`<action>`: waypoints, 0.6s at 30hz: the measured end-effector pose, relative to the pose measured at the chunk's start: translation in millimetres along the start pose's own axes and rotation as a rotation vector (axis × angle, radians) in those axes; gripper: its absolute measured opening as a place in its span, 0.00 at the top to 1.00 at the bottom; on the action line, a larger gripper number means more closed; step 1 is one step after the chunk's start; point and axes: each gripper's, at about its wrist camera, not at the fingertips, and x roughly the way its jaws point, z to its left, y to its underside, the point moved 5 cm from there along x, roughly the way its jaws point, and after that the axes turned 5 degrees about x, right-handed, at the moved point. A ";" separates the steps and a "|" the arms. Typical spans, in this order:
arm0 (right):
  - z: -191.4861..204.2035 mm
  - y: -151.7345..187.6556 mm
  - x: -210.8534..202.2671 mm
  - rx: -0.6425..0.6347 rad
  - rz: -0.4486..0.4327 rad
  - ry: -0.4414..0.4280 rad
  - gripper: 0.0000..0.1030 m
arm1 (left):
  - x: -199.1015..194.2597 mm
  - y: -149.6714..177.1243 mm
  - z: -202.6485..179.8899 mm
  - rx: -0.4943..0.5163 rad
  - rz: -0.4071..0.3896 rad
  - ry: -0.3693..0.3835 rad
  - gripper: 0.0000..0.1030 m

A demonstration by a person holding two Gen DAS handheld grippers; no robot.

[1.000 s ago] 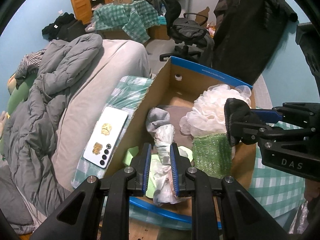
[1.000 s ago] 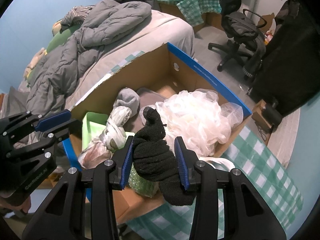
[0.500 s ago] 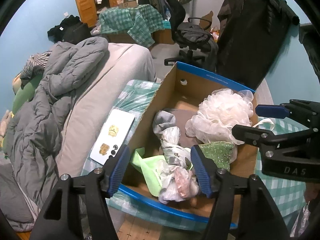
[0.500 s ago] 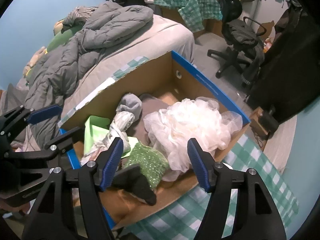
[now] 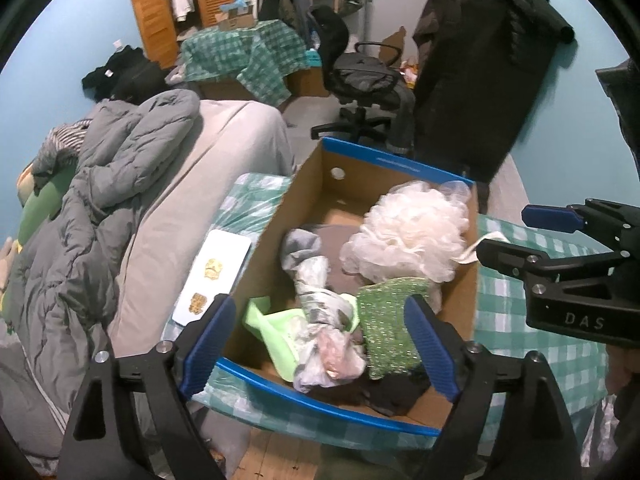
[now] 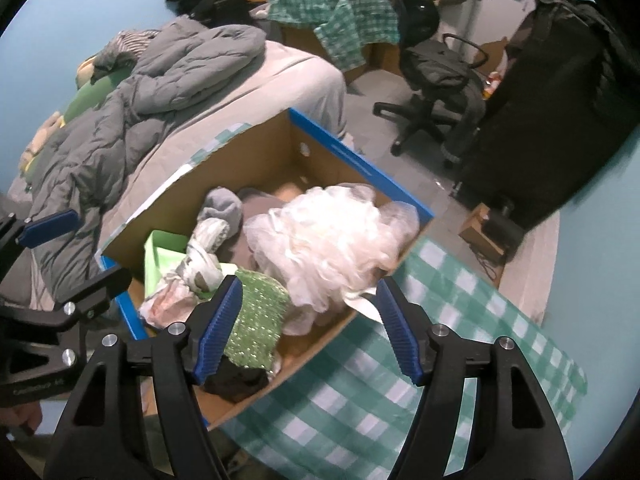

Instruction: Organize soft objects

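We have just let go: our left gripper (image 5: 318, 346) and right gripper (image 6: 308, 326) have spread wide, empty, the knotted pale cloth bundle (image 5: 320, 320) and black sock (image 6: 238, 378) now lying inside the blue-rimmed cardboard box (image 5: 394, 164), two soft things stowed.

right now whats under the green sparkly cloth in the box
A black sock pokes out beneath the green sparkly cloth at the cardboard box near corner. How far it runs underneath is covered.
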 end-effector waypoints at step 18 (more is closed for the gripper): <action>-52.0 26.9 -40.5 0.132 -0.051 0.090 0.33 | -12.0 -1.0 -37.4 0.021 0.006 0.055 0.15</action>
